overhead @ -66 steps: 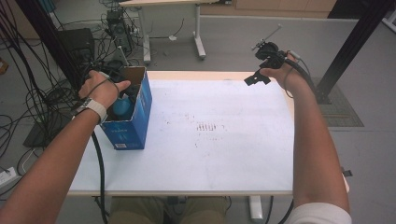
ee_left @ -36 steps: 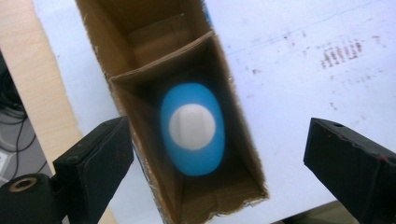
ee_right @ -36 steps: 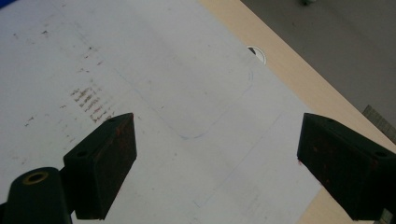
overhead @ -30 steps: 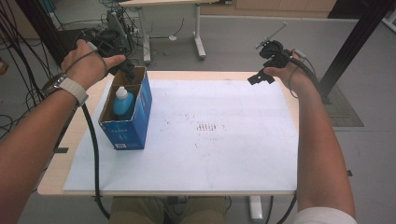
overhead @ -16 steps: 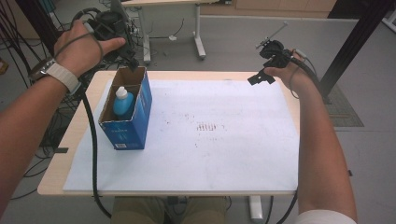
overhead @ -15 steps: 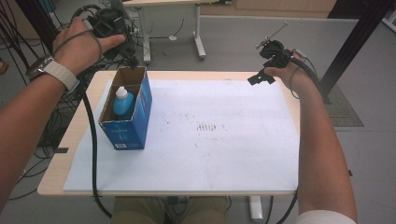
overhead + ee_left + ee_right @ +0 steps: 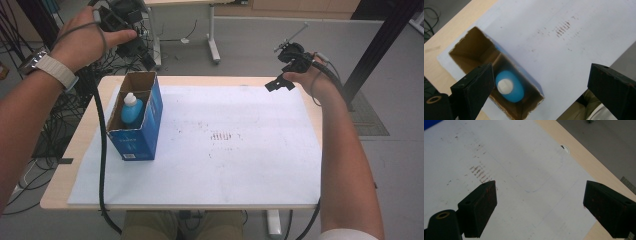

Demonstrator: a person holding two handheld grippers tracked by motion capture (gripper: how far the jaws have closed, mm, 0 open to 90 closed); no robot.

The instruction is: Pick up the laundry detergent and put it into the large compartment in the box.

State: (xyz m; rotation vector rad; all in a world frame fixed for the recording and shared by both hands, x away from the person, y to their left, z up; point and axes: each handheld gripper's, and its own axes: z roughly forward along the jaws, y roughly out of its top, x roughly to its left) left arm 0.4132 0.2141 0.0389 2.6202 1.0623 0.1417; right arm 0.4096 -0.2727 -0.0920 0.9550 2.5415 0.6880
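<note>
Blue bottle [image 7: 132, 111] upright inside box [image 7: 135, 142], left of frame. Left gripper [image 7: 541, 82] above, jaws spread, empty. Right gripper [image 7: 540, 205] upper right, jaws spread.

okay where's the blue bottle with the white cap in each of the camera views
High view: the blue bottle stands inside the open blue box, left on the table.
Left gripper view: blue bottle seen from above in the box, lower centre, beside the left jaw.
Right gripper view: not in it.
Shared landmark: the brown smudges on the white sheet.

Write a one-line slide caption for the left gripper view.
Open left tool above a cardboard box holding an upright blue bottle.
</note>
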